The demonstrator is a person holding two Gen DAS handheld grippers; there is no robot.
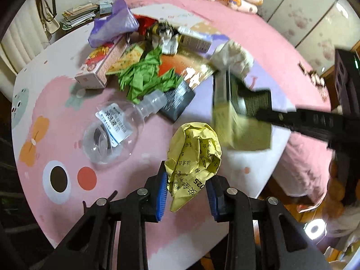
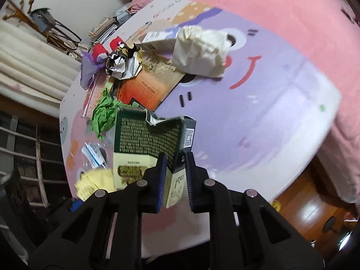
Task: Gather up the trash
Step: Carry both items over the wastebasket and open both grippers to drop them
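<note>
A bottle (image 1: 112,132) lies on the mat (image 1: 67,103), left of the paper ball (image 1: 193,157).
</note>
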